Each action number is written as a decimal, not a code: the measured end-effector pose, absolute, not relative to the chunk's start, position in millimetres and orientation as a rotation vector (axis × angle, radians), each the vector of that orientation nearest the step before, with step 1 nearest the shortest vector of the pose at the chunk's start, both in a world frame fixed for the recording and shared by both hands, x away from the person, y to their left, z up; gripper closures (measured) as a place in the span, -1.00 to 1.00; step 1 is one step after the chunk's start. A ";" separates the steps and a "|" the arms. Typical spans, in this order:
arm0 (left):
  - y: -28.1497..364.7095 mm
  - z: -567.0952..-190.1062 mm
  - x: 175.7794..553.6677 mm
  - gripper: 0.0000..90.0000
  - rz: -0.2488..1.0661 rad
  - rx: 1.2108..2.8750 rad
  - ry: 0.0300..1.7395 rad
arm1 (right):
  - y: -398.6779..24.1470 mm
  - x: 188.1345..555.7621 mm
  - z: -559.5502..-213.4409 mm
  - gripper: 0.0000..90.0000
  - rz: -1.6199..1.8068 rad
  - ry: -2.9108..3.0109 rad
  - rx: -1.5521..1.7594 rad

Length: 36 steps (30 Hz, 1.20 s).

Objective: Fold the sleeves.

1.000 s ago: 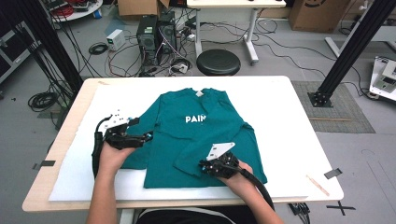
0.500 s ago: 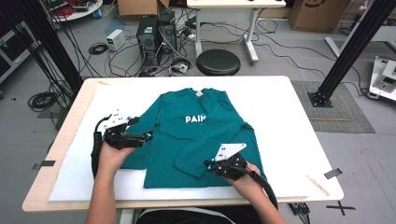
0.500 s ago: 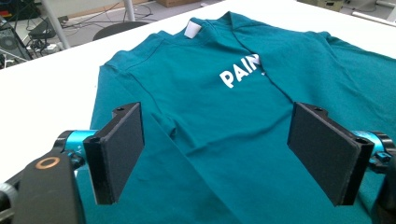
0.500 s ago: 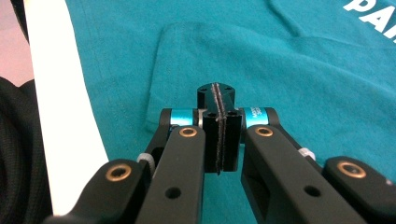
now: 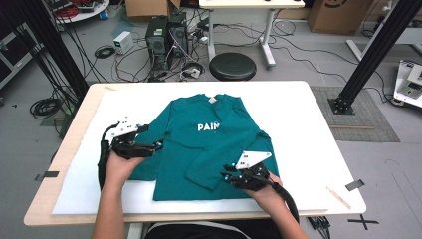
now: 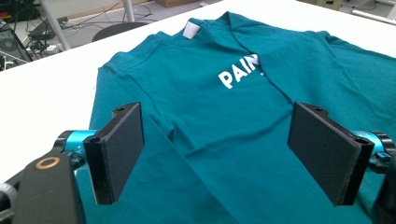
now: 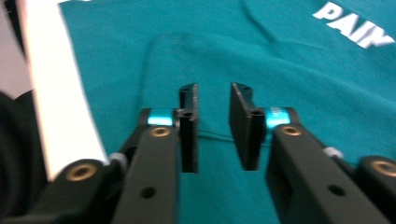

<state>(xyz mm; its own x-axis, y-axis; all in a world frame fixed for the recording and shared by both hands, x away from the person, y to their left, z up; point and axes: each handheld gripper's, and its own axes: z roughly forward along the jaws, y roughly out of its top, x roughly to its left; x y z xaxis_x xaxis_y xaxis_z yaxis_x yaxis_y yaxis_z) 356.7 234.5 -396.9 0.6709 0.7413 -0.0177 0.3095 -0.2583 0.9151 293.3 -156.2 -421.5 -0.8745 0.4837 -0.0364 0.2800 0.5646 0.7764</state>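
Observation:
A teal long-sleeved shirt (image 5: 214, 132) with white lettering lies flat on the white table cover, front up, collar away from me. Its right sleeve (image 5: 211, 167) is folded in across the body. My left gripper (image 5: 153, 140) hovers over the shirt's left side; in the left gripper view it (image 6: 219, 154) stands wide open above the cloth (image 6: 210, 107) with nothing between its pads. My right gripper (image 5: 228, 175) is at the folded sleeve's end near the hem. Its jaws (image 7: 214, 126) have just been opening and stand a little apart, with only the shirt (image 7: 280, 60) lying below.
The white cover (image 5: 308, 149) lies on a wooden table (image 5: 69, 149) with bare room right of the shirt. A small wooden stick (image 5: 341, 196) lies at the front right corner. Behind the table are a black stool (image 5: 232, 65), a computer tower (image 5: 157, 37) and floor cables.
My right gripper has shifted a little to the right and its jaws have parted from shut. The left gripper and the shirt's body have kept still.

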 end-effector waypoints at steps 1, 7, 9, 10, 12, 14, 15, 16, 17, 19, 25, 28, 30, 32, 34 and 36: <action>234.5 -396.5 356.3 -0.58 0.520 1.844 0.829 | -155.4 294.3 -423.9 0.50 1.209 2.559 0.643; 234.9 -396.5 356.8 -0.58 0.521 1.842 0.830 | -141.3 297.7 -437.0 0.37 1.181 2.623 0.623; 235.1 -396.8 357.1 -0.58 0.520 1.840 0.832 | -137.9 299.8 -440.8 0.37 1.177 2.624 0.632; 235.3 -396.9 357.2 -0.58 0.520 1.843 0.833 | -136.3 301.4 -442.7 0.37 1.171 2.629 0.635; 235.5 -397.5 357.9 -0.58 0.520 1.847 0.833 | -131.7 302.9 -446.9 0.45 1.148 2.651 0.637; 235.1 -398.0 358.0 -0.58 0.519 1.848 0.834 | -127.2 299.7 -447.2 0.86 1.107 2.664 0.591; 234.8 -398.0 358.0 -0.58 0.517 1.849 0.834 | -127.2 299.7 -447.2 0.86 1.107 2.664 0.591; 234.5 -398.1 357.9 -0.58 0.517 1.849 0.834 | -127.1 299.4 -447.0 0.95 1.104 2.662 0.595; 234.6 -397.9 357.9 -0.58 0.518 1.851 0.831 | -127.6 299.8 -446.9 0.98 1.104 2.662 0.594; 234.6 -397.7 357.8 -0.58 0.518 1.850 0.831 | -128.5 299.3 -445.8 0.99 1.100 2.672 0.608; 236.5 -396.3 356.9 -0.58 0.524 1.842 0.833 | -136.2 291.4 -434.2 1.00 1.118 2.646 0.578; 236.5 -396.4 357.0 -0.58 0.526 1.845 0.833 | -138.2 291.8 -436.3 0.89 1.118 2.660 0.595; 235.8 -396.5 356.8 -0.58 0.523 1.844 0.835 | -139.5 293.3 -436.6 0.58 1.152 2.655 0.611; 235.7 -396.3 356.8 -0.58 0.522 1.846 0.832 | -140.0 293.8 -435.2 0.37 1.165 2.640 0.625; 236.1 -395.9 356.7 -0.58 0.522 1.847 0.833 | -145.6 294.0 -427.2 0.08 1.198 2.562 0.642; 236.5 -396.2 357.2 -0.58 0.525 1.849 0.833 | -148.6 294.1 -424.7 0.02 1.210 2.532 0.648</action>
